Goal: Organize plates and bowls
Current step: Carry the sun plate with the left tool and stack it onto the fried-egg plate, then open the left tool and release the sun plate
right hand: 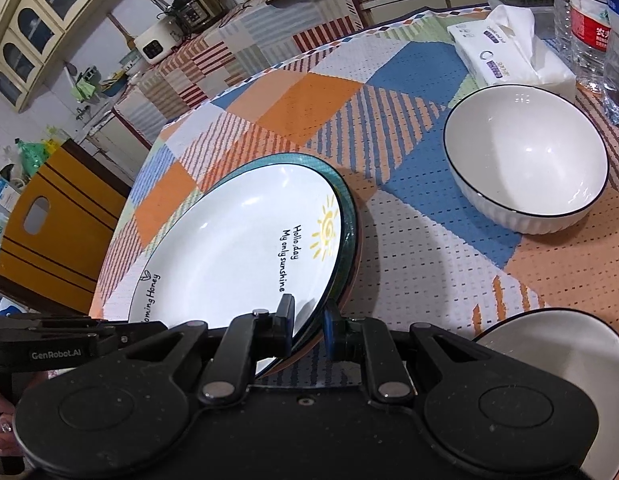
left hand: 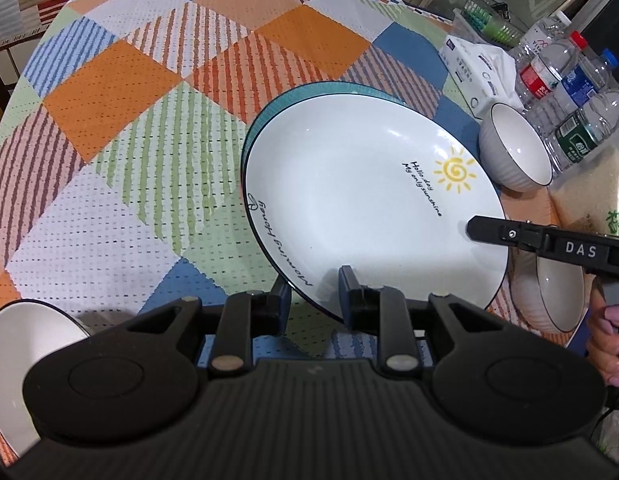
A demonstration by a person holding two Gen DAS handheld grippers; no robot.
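Note:
A white plate with a yellow sun and black writing (left hand: pixel 349 184) (right hand: pixel 229 248) lies over a teal plate (left hand: pixel 309 90) (right hand: pixel 347 216) on the checked tablecloth. My left gripper (left hand: pixel 313 292) is shut on the white plate's near rim and holds it tilted. My right gripper (right hand: pixel 309 322) is shut on the same plate's rim at the opposite side; its finger also shows in the left wrist view (left hand: pixel 505 234). White ribbed bowls stand near: one at the far right (left hand: pixel 517 148) (right hand: pixel 525 164), one under the right gripper (left hand: pixel 549 300) (right hand: pixel 549 360), one at the left (left hand: pixel 21 352).
Several plastic water bottles (left hand: pixel 557 76) and a tissue pack (left hand: pixel 477 64) (right hand: pixel 509 52) stand at the table's far right, with a green basket (left hand: pixel 489 20) behind. A yellow chair (right hand: pixel 57 220) stands beside the table. A kitchen counter with appliances (right hand: pixel 189 8) lies beyond.

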